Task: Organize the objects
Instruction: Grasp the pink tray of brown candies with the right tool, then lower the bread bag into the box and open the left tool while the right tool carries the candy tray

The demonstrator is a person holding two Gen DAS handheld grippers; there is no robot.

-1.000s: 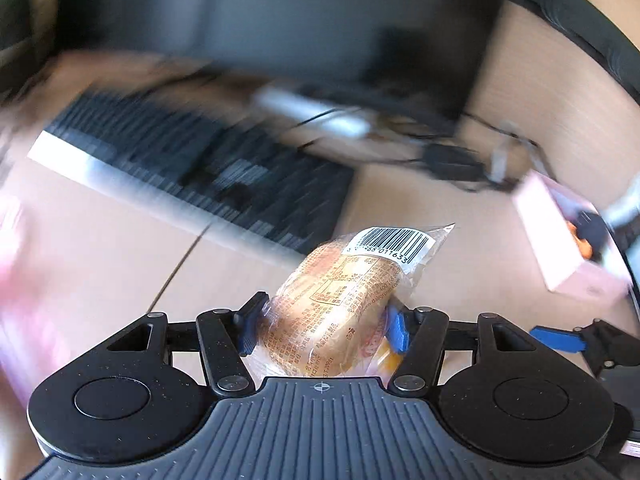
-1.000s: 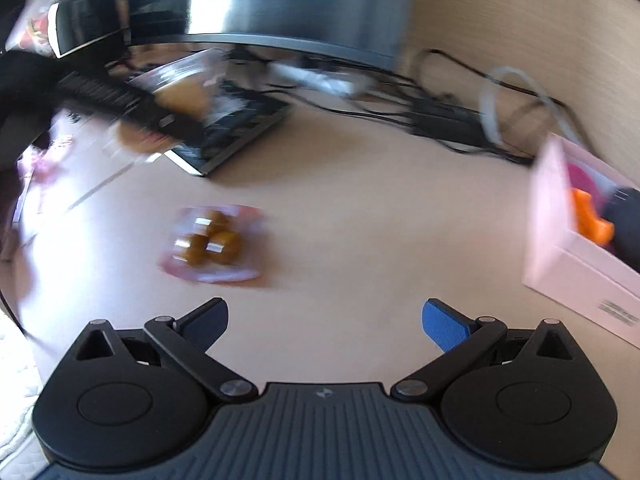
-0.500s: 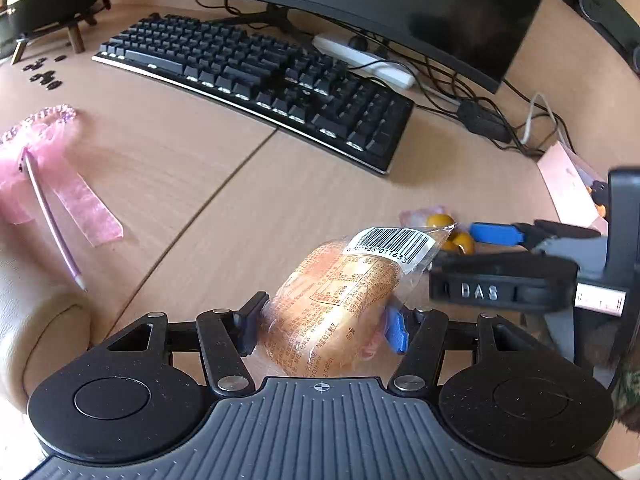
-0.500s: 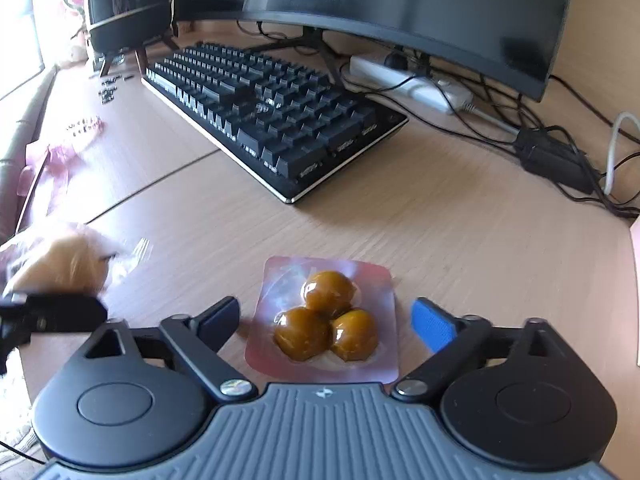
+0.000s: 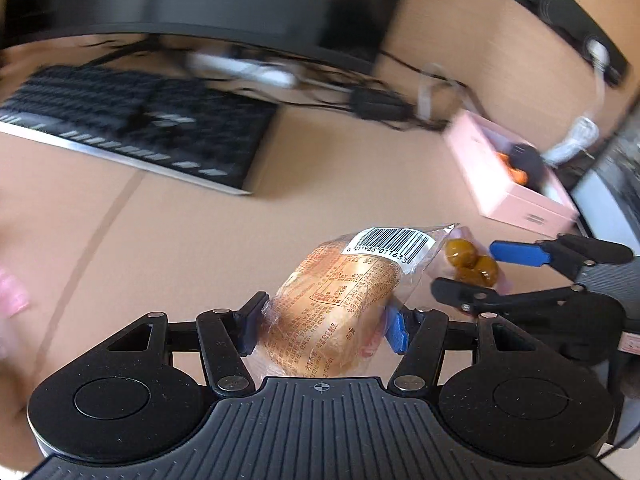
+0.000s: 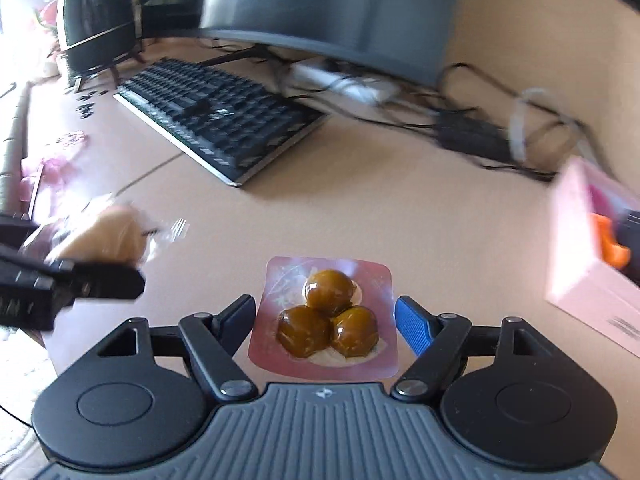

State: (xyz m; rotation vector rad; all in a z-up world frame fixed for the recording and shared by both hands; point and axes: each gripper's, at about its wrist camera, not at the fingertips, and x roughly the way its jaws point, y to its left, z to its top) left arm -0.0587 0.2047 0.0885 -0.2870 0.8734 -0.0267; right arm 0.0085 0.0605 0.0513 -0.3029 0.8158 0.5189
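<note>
Black keyboard (image 6: 224, 128) on tan desk (image 6: 380, 208), dark monitor (image 6: 340, 12) behind it. White power strip (image 6: 344, 80) and tangled black cables (image 6: 472, 132) under monitor. Black speaker (image 6: 98, 24) far left. Blurred pink ribbon (image 6: 60, 156) at left edge.

Light wood desk (image 6: 400, 208) w/ a seam running diagonally across it. Black keyboard (image 6: 224, 120) toward the back left, big dark monitor (image 6: 340, 12) behind it along the back edge. White power strip (image 6: 344, 80) + cable tangle under the monitor. Beige wall (image 6: 540, 40) at the back right. Strong daylight from the far left.
</note>
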